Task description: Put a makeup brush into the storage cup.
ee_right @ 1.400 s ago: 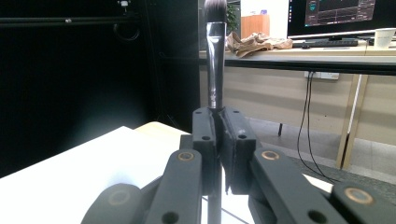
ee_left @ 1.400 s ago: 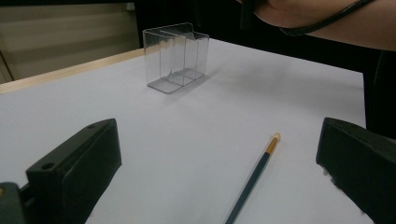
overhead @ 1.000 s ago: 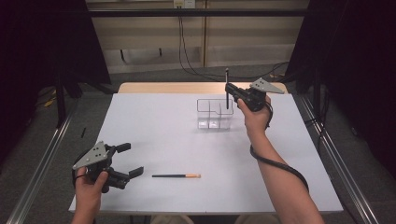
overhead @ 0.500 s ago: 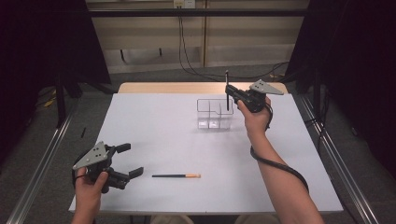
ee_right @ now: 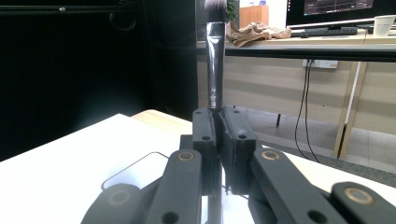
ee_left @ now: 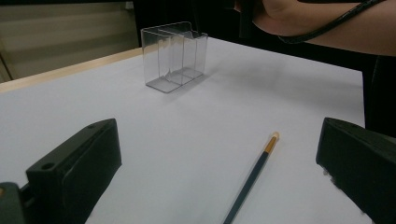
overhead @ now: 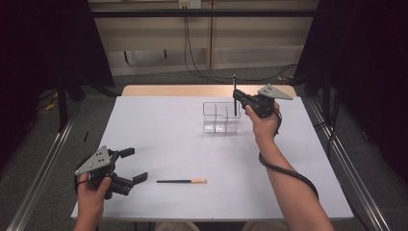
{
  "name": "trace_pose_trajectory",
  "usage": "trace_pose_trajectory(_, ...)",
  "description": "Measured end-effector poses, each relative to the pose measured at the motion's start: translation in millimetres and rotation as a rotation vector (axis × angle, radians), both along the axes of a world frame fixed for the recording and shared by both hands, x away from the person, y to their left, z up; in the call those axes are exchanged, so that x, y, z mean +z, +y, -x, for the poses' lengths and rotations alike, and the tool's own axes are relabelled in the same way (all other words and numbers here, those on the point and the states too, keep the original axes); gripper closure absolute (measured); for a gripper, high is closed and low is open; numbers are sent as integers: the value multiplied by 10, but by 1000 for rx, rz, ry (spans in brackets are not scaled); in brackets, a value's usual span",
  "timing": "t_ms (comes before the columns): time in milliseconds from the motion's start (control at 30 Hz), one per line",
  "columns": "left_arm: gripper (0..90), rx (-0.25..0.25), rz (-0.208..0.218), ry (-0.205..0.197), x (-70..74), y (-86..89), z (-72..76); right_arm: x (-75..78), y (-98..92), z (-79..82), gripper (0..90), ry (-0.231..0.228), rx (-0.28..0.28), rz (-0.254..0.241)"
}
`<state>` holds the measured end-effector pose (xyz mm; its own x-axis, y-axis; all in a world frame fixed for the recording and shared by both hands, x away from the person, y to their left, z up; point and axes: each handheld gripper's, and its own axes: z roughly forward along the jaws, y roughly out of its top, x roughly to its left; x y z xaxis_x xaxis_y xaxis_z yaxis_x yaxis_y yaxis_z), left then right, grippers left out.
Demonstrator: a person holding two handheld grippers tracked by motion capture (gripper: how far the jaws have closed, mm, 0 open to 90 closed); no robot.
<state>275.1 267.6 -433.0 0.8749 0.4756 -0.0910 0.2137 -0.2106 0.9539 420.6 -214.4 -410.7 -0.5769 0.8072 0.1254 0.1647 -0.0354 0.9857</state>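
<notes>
My right gripper (overhead: 239, 101) is held above the far right part of the white table (overhead: 159, 130), shut on a thin black makeup brush (overhead: 234, 94) that stands upright, bristles up. In the right gripper view the brush (ee_right: 215, 60) rises from between the closed jaws of that gripper (ee_right: 223, 126). Its lower end hangs over the right side of a clear divided box (overhead: 221, 117). My left gripper (overhead: 134, 165) is open at the front left, holding nothing. A dark pencil (overhead: 182, 181) with an orange tip lies flat just right of it, and in the left gripper view the pencil (ee_left: 252, 179) lies between the spread jaws.
The clear box (ee_left: 173, 56) stands upright with its compartments bare. A wooden strip (overhead: 192, 90) runs along the table's far edge. Metal rails (overhead: 337, 149) flank both sides. The right forearm (ee_left: 327, 28) and its cable cross the top of the left gripper view.
</notes>
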Motion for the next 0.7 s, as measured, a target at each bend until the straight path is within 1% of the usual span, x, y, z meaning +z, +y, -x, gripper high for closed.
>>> trace_pose_trajectory(167,0,-3,-1,0,-1,1,1,-30,0,17,848,6,7,-4)
trace_pose_trajectory(467,0,-3,4,1,3,2,5,-73,-17,38,848,14,4,-1)
trace_pose_trajectory(500,0,-3,-4,-1,0,0,4,-83,-24,43,848,12,2,3)
trace_pose_trajectory(567,0,-4,-5,-1,0,-1,4,-91,-27,51,848,19,4,-3)
trace_pose_trajectory(633,0,-10,2,-1,1,-9,1,-99,-36,51,848,12,2,-1)
trace_pose_trajectory(700,0,-11,5,0,2,-8,3,-104,-41,58,848,19,0,-4)
